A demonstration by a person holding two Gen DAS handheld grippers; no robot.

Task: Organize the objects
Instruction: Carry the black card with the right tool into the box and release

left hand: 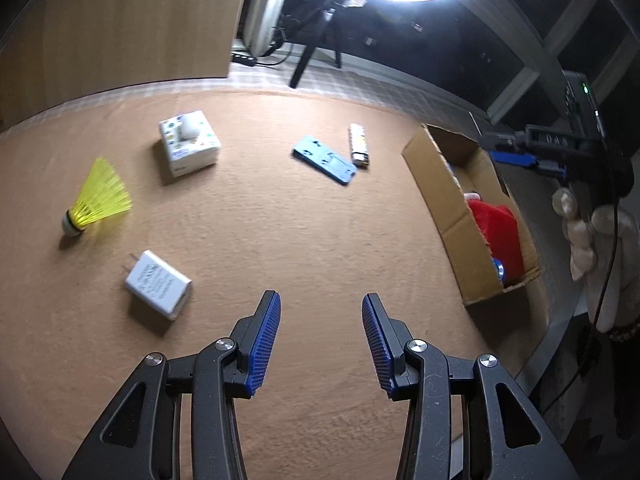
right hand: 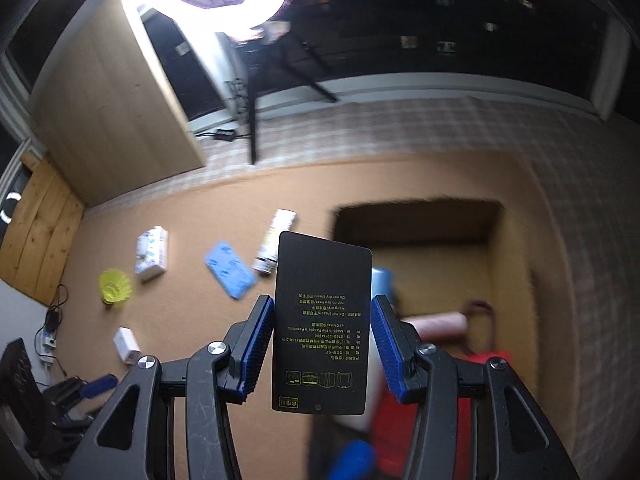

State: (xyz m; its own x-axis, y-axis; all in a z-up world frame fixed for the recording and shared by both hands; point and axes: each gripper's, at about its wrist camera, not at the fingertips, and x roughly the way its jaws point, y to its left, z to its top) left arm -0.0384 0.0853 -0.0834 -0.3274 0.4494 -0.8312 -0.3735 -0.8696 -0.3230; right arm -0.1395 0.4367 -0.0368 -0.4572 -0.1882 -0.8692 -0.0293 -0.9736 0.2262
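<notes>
My right gripper (right hand: 322, 312) is shut on a flat black pack (right hand: 320, 320) with yellow print, held upright over the near side of an open cardboard box (right hand: 416, 220). A red item (right hand: 480, 380), a pink roll (right hand: 440, 324) and something blue (right hand: 382, 280) lie in the box. My left gripper (left hand: 321, 320) hangs open and empty over the tan tabletop. Ahead of it are a white charger (left hand: 158, 284), a yellow shuttlecock (left hand: 96, 200), a patterned white box (left hand: 190, 142), a blue plate (left hand: 324, 159) and a lighter (left hand: 359, 144). The cardboard box (left hand: 452, 200) stands to its right.
A gloved hand (left hand: 592, 240) holds the other gripper's handle at the right edge of the left wrist view. A bright ring light on a tripod (left hand: 312, 56) stands behind the table. A wooden panel (left hand: 120, 20) rises at the back left. A checked cloth (right hand: 480, 132) lies beyond the tan mat.
</notes>
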